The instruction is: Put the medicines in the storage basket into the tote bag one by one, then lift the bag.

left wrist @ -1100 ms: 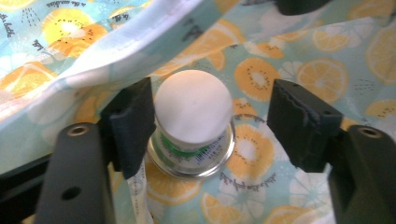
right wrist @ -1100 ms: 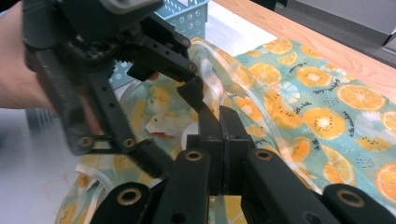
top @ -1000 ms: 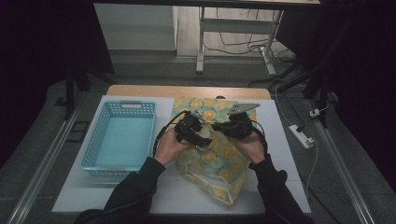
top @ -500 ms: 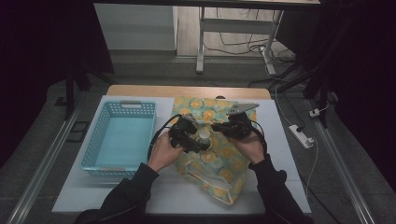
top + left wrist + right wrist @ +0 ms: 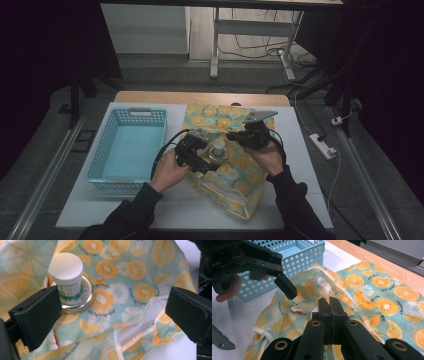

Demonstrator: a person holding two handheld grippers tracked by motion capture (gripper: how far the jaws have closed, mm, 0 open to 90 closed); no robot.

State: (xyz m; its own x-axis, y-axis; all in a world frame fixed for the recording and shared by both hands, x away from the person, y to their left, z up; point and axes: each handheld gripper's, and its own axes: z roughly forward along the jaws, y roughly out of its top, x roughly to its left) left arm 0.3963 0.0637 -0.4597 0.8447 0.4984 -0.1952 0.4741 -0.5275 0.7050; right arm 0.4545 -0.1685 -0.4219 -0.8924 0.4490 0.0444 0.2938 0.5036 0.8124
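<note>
A fruit-print cloth bag (image 5: 235, 175) lies on the white table. In its mouth a small white-capped bottle (image 5: 218, 146) stands on a round metal lid (image 5: 82, 300). My left gripper (image 5: 202, 155) is just left of the bottle. Its jaws have just been opening and now stand wide apart. In the left gripper view (image 5: 112, 302) the bottle (image 5: 66, 270) sits beside the left jaw, free of both pads. My right gripper (image 5: 232, 136) is shut, pinching the bag's white-hemmed rim (image 5: 323, 286) right of the bottle. In the right gripper view the shut jaws (image 5: 329, 302) point at the bag (image 5: 374, 297).
A light blue perforated basket (image 5: 100, 150) stands left of the bag, also close behind my left hand in the right gripper view (image 5: 299, 255). A wooden strip (image 5: 200, 97) runs along the table's far edge. A power strip (image 5: 322, 145) lies on the floor at right.
My left gripper has opened, let go of the bottle and drawn back to the left and toward the person. The bottle stands uncovered in the bag's mouth. The right gripper has stayed put.
</note>
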